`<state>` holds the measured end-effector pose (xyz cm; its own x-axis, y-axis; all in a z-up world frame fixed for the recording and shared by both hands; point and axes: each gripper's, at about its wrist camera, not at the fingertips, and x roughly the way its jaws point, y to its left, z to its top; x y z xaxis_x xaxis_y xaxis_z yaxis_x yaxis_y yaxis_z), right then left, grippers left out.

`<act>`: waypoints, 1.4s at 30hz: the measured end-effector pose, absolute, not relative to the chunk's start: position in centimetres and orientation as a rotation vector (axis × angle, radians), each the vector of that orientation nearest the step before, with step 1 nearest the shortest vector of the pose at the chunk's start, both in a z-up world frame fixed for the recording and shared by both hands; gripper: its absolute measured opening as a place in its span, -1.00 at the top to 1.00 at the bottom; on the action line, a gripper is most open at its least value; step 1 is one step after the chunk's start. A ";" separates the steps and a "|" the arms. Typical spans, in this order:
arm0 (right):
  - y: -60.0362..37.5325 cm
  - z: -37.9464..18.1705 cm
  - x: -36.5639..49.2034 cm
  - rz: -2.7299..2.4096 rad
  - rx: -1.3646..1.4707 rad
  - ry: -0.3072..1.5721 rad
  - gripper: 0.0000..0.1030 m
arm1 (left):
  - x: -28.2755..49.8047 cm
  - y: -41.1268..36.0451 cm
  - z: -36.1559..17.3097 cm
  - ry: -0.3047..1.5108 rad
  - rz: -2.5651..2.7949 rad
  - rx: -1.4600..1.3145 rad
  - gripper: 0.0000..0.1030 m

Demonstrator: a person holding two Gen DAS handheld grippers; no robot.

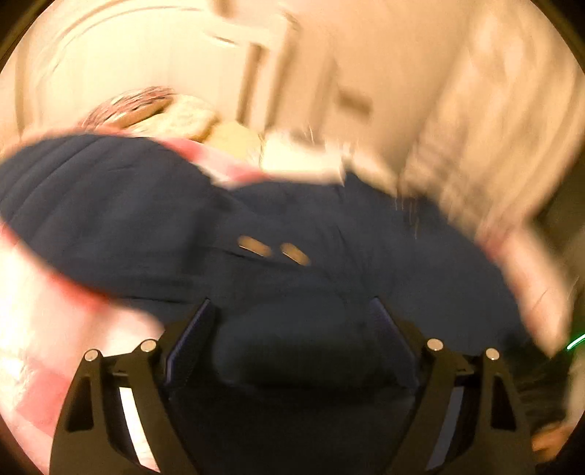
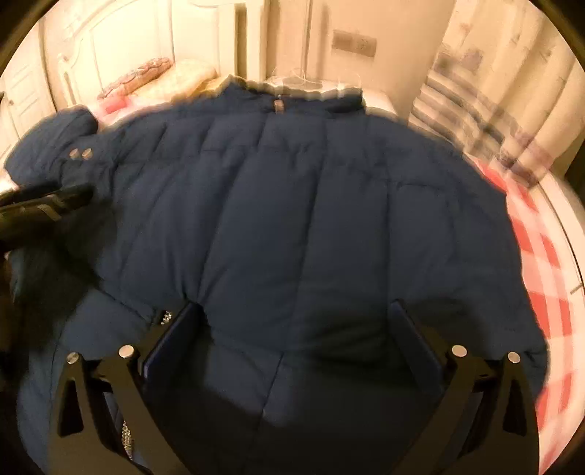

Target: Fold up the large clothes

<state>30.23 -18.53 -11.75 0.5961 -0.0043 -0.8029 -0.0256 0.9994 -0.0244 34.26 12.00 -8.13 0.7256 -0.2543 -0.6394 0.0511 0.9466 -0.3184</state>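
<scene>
- Navy quilted fabric fills the near field of both views: a padded jacket [image 2: 292,204] lies spread flat on a bed with a red-and-white checked sheet [image 2: 541,255].
- Nearest in the right wrist view, the right gripper [image 2: 299,321] stands wide over the jacket's lower part; a bulge of fabric rises between its fingers, but the pads do not visibly press on it.
- Only this view shows a metal zipper [image 2: 126,438] beside the left finger, cut off by the frame's bottom edge.
- Nearest in the left wrist view, the left gripper [image 1: 292,314] also stands wide, with a dark mound of jacket between the fingers; whether the pads touch it is hard to tell.
- Further out, two metal snaps [image 1: 274,250] sit on the fabric ahead of the left gripper; the right view shows the same pair on the bunched sleeve at far left.
- The right view alone shows the left gripper from outside, as a dark blurred shape at the left edge, just beside that sleeve.
- At the far end the right view shows the collar [image 2: 292,98] with a small tab; the left view does not show the collar.
- Beyond it, pillows [image 2: 146,73] lie against a cream headboard [image 2: 109,33].
- Motion blur smears the left view heavily; the curtain [image 1: 493,128] and wall are barely readable.
</scene>
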 end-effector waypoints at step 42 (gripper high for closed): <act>-32.2 -4.1 20.0 -0.201 0.476 0.548 -0.90 | 32.9 -12.6 -10.8 0.847 -0.478 0.150 -0.41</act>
<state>19.99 -32.24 -4.09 0.8376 -0.0578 -0.5432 0.3064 0.8729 0.3797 32.95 -12.56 -10.82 0.5637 -0.3461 -0.7499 0.4634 0.8841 -0.0597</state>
